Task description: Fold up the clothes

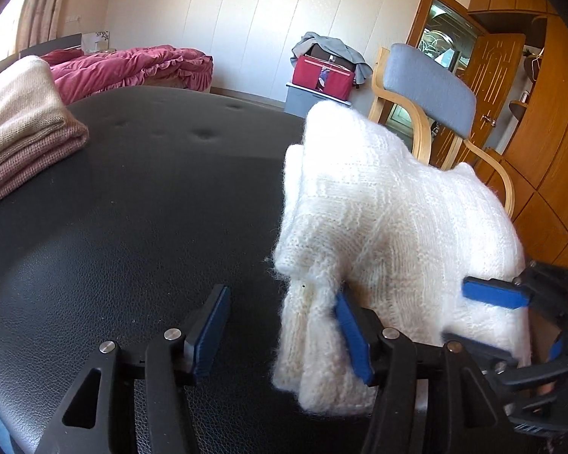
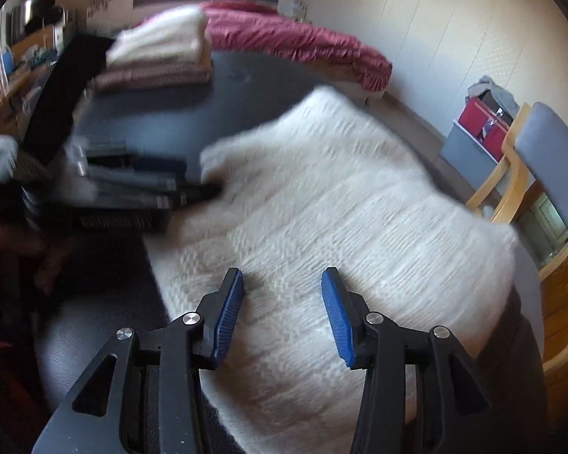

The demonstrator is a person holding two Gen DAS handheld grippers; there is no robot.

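Left gripper point(image 1: 284, 325): jaws parted wide, blue pads point(image 1: 354, 335) facing each other, nothing clamped between them. Right gripper point(image 2: 282, 314): jaws likewise parted, pointing forward and down, no grasp evident. Both held low, side by side.

A black leather-textured table point(image 1: 140, 204) with shallow dimples carries two loads of knitwear. At its far corner sits a folded stack of beige and dusty-pink sweaters point(image 1: 22, 121), while a fluffy white knit sweater point(image 2: 340, 219) lies spread across the near side, reaching the table's edge by a grey-backed wooden chair point(image 1: 431, 87).
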